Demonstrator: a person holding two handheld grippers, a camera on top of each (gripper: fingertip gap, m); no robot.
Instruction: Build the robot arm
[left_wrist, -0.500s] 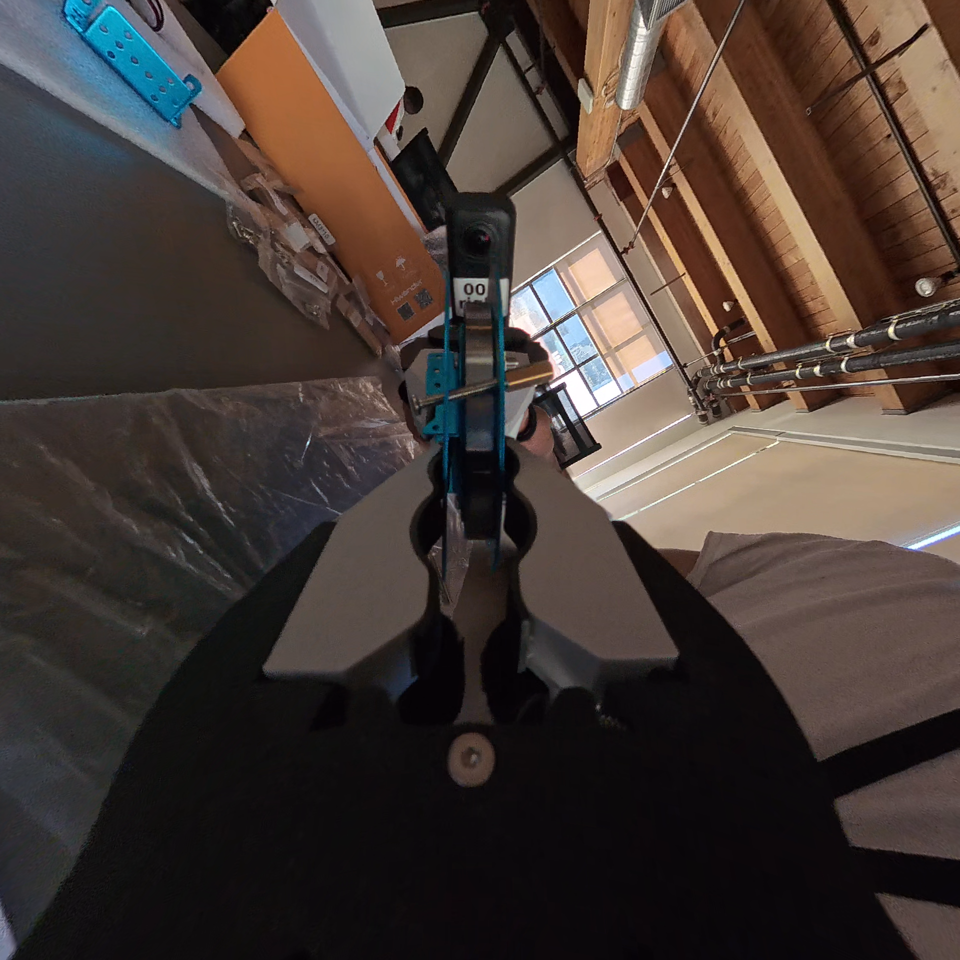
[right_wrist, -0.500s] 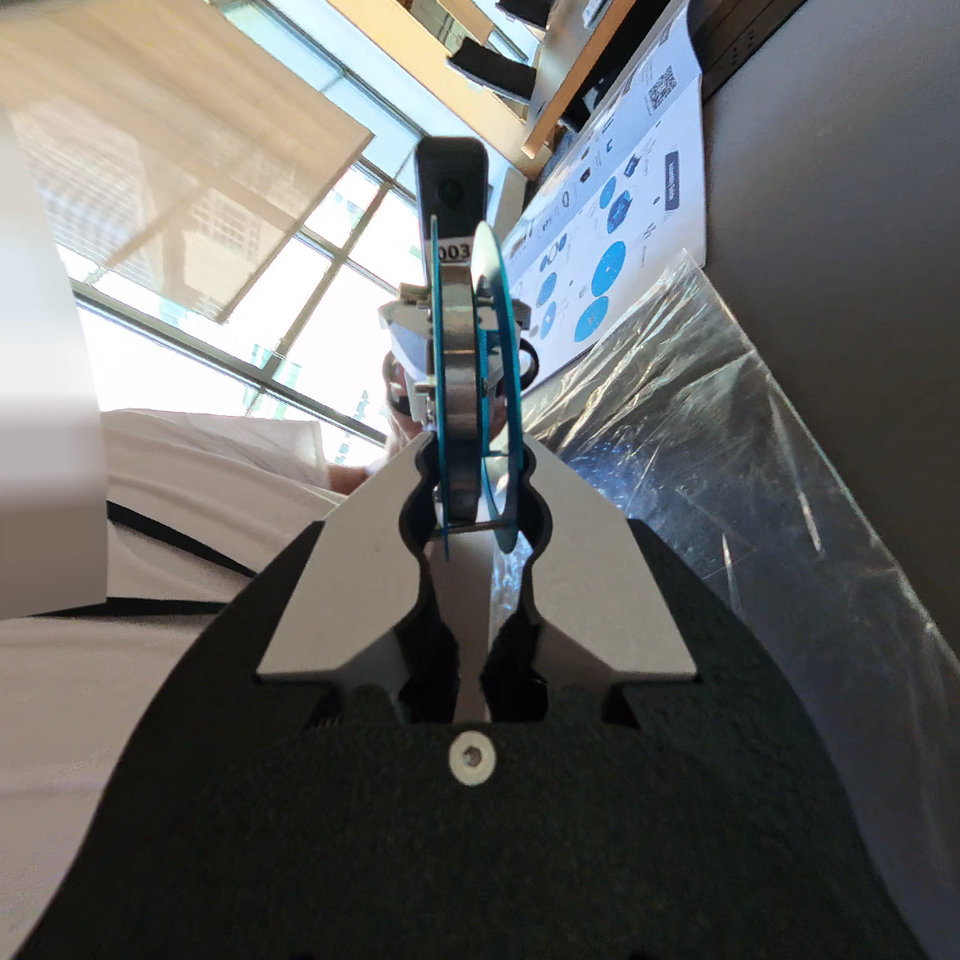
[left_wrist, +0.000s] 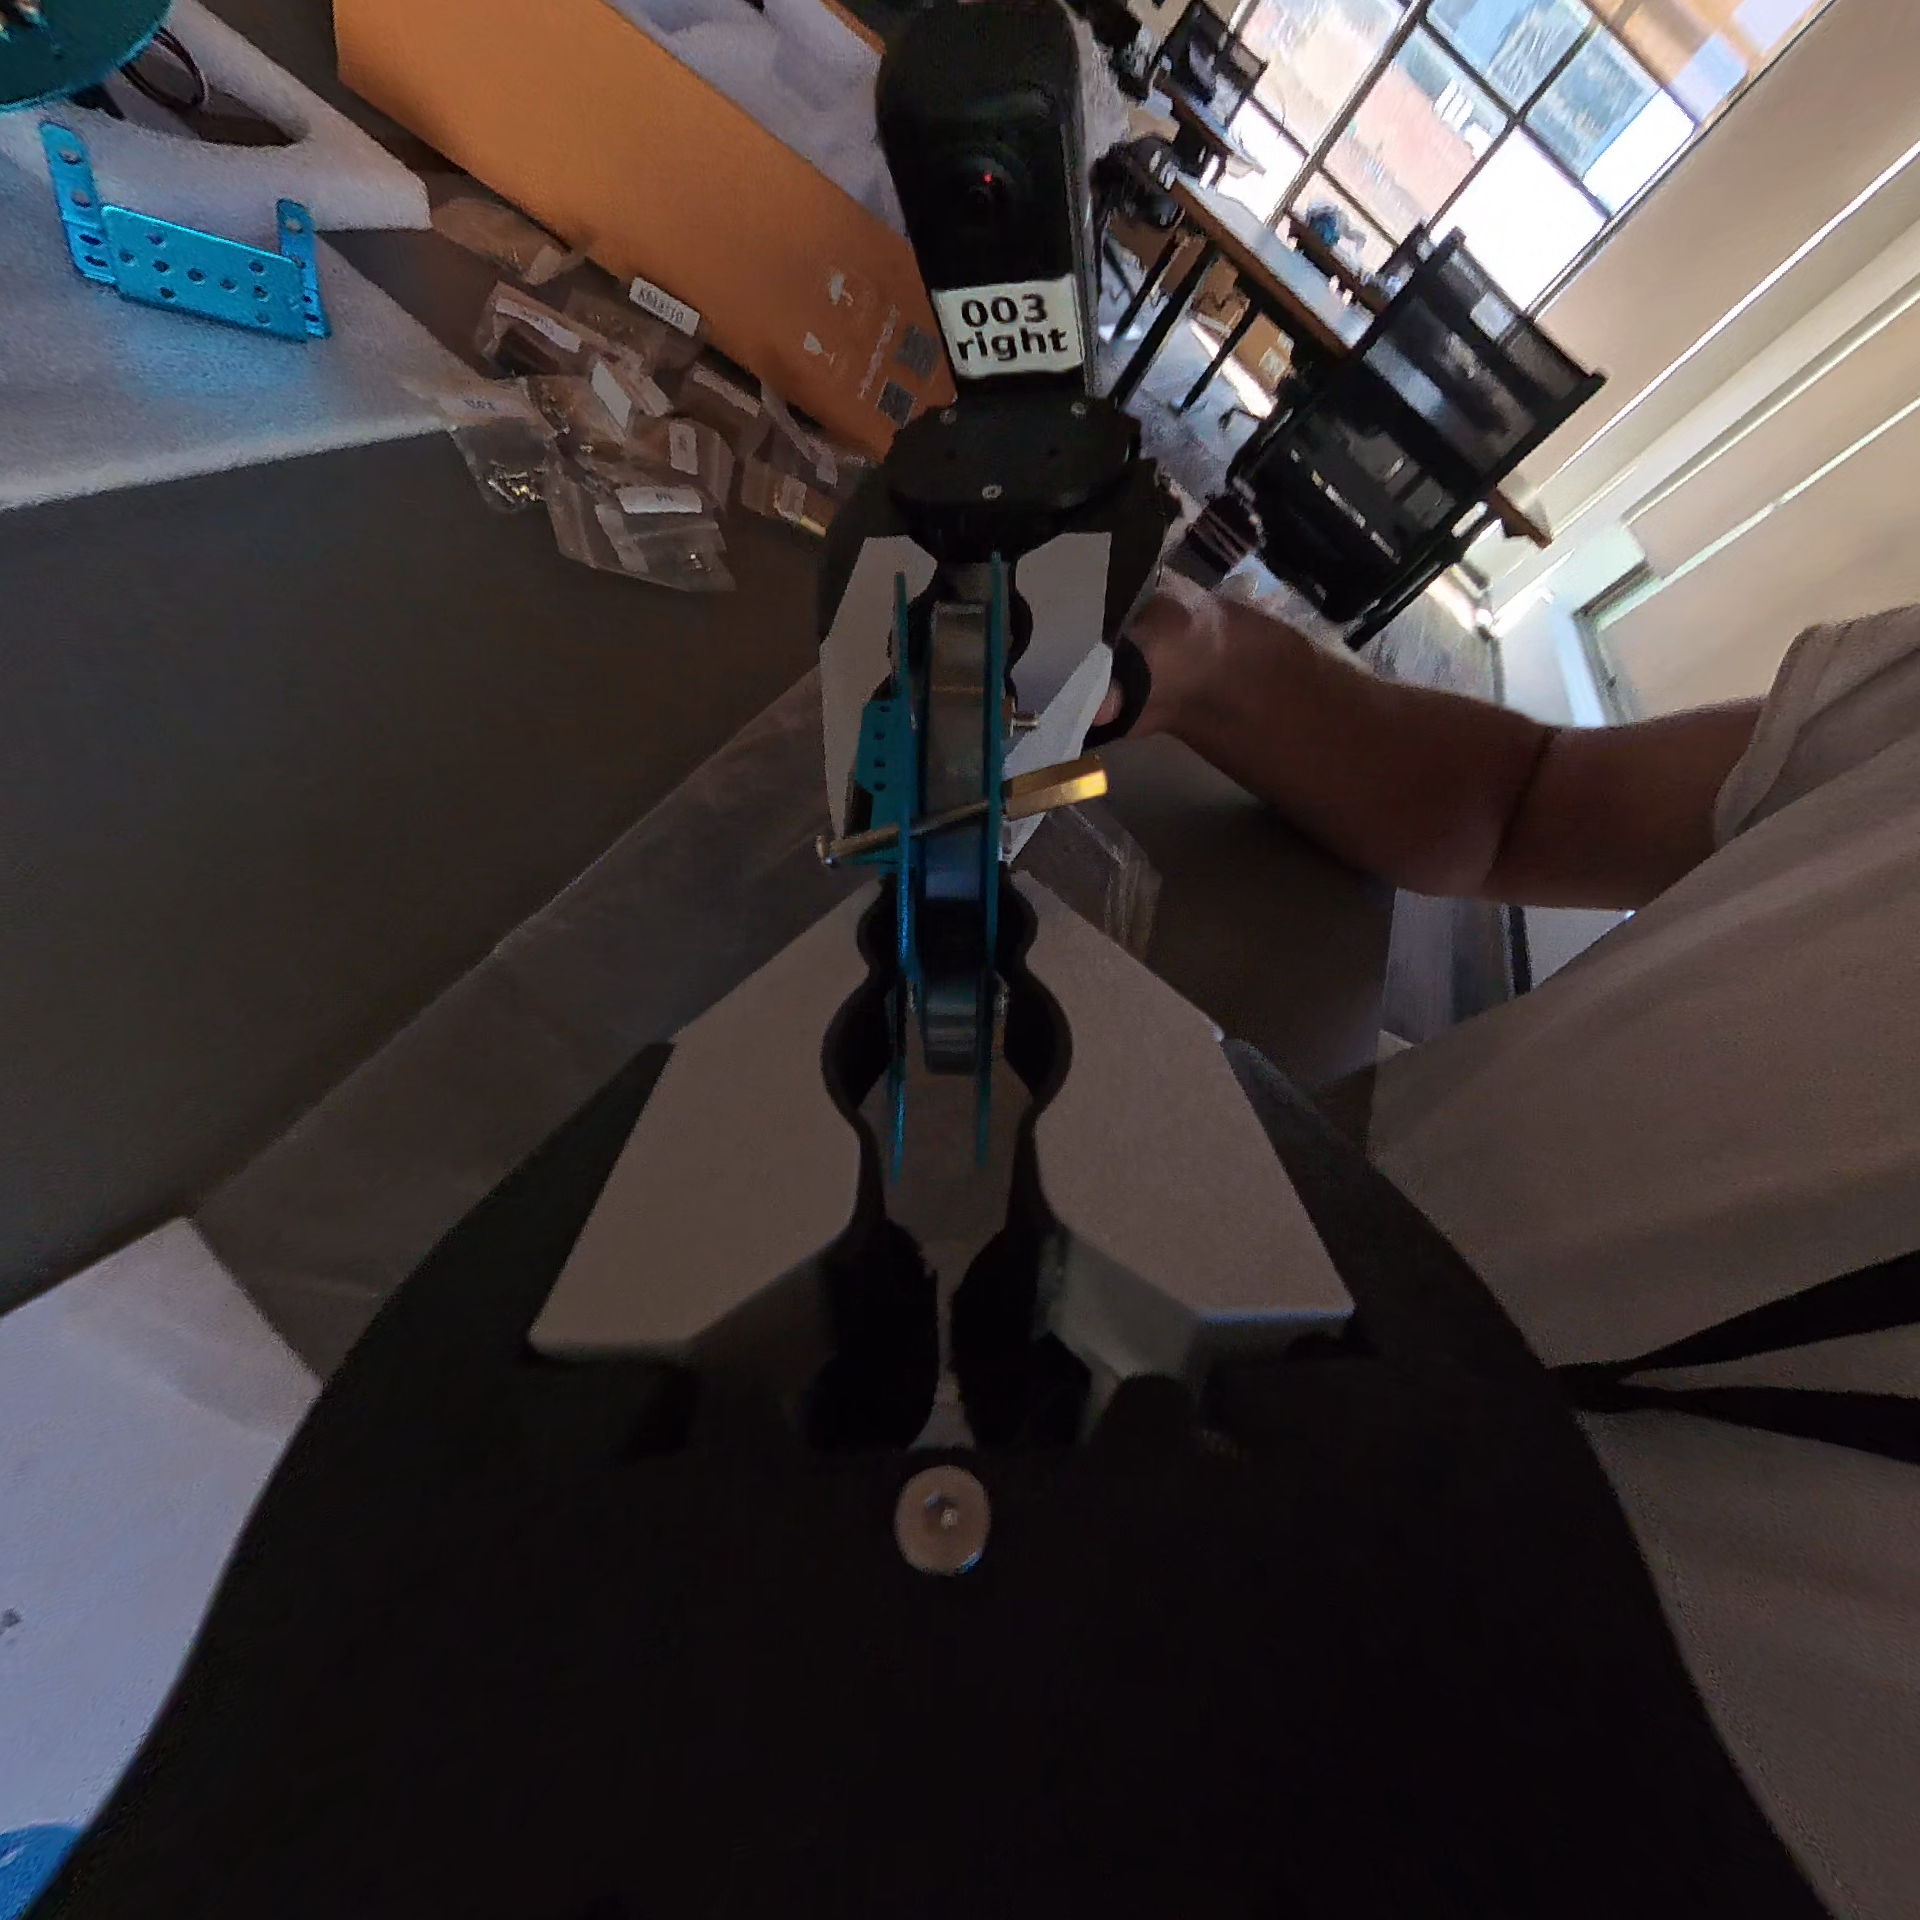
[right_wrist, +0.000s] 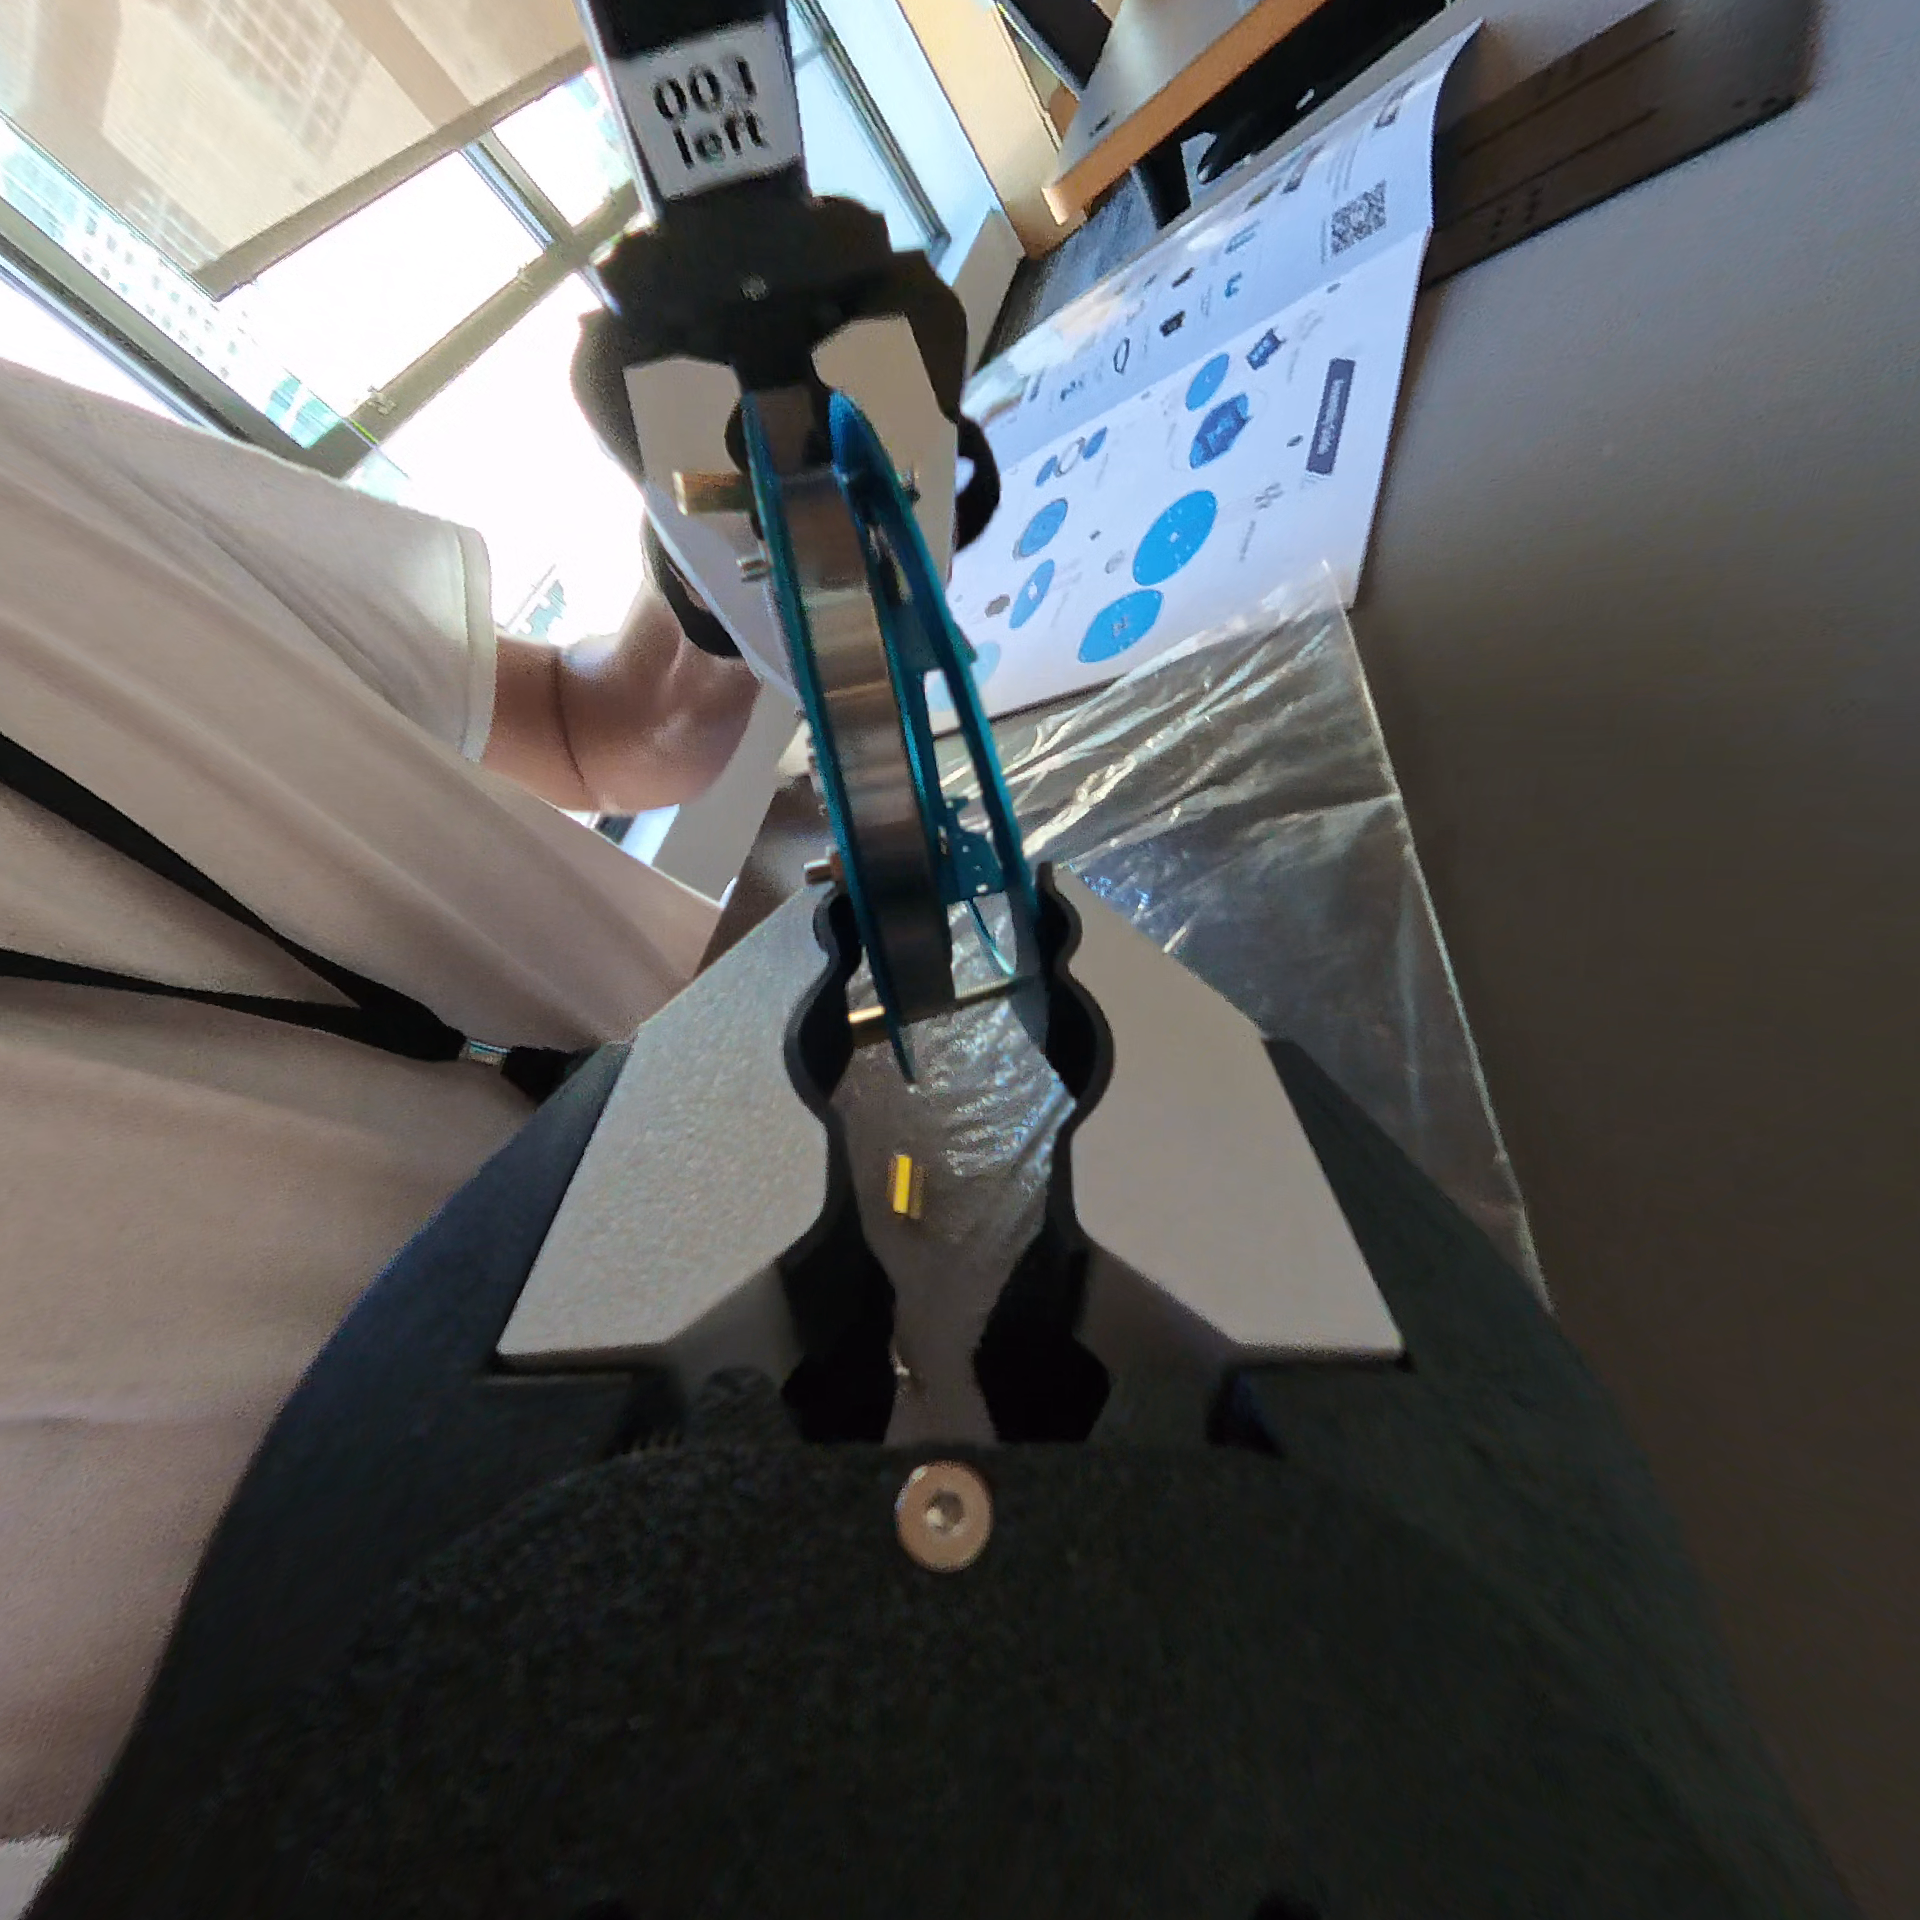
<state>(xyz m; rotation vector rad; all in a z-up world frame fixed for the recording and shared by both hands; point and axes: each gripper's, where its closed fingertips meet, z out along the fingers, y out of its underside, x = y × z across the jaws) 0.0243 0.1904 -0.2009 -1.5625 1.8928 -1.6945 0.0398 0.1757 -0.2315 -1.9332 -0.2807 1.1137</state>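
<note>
Between both grippers, clamping one blue disc assembly; possibly slipping, if twisting.

Blue anodised metal discs around a brushed steel ring — brass standoff, crinkled glossy plastic bag, matt grey table.

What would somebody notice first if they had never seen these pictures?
Probably the blue wheel in the middle, seen edge-on, pinched from both ends by the left claw and the right claw. A gold rod pokes sideways through it. Behind, on the table, lie a blue bracket and small bags of screws.
</note>
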